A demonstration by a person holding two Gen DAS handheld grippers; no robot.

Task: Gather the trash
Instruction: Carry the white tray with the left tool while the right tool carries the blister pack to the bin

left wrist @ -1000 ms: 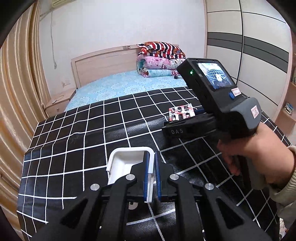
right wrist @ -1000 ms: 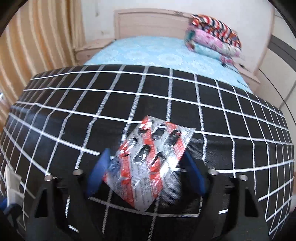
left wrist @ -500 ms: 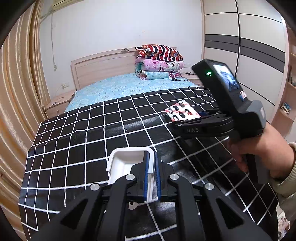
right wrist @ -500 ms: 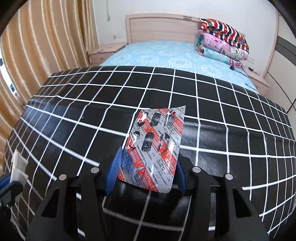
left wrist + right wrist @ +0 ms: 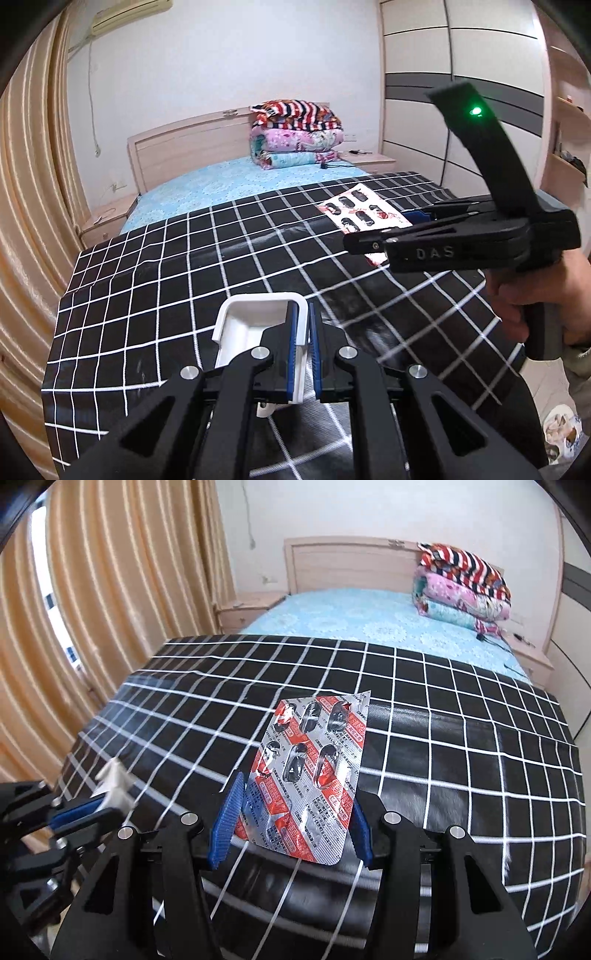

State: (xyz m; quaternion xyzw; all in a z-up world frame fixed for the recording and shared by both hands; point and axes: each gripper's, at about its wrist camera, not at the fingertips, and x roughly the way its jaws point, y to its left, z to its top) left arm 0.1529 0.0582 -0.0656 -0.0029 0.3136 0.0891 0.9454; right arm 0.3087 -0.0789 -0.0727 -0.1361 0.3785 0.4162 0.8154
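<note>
A red and silver pill blister pack [image 5: 310, 771] with empty pockets is clamped by its side edges between the blue pads of my right gripper [image 5: 291, 823], lifted off the checked cloth. From the left wrist view the same blister pack [image 5: 364, 214] sticks out ahead of the right gripper [image 5: 410, 225], held by a person's hand [image 5: 543, 295]. My left gripper [image 5: 303, 347] is shut on the wall of a small white plastic tray [image 5: 255, 325]. That white tray [image 5: 114, 786] also shows at the lower left of the right wrist view.
A black cloth with white grid lines [image 5: 184, 280] covers the near end of the bed. Beyond lie a blue sheet [image 5: 362, 624], a wooden headboard [image 5: 184, 147] and folded quilts [image 5: 295, 133]. Curtains [image 5: 110, 590] hang left, wardrobe doors [image 5: 461, 92] stand right.
The right gripper's jaws closed onto the blister pack and lifted it off the cloth, rising and drawing back. The left gripper moved with its white tray still clamped.
</note>
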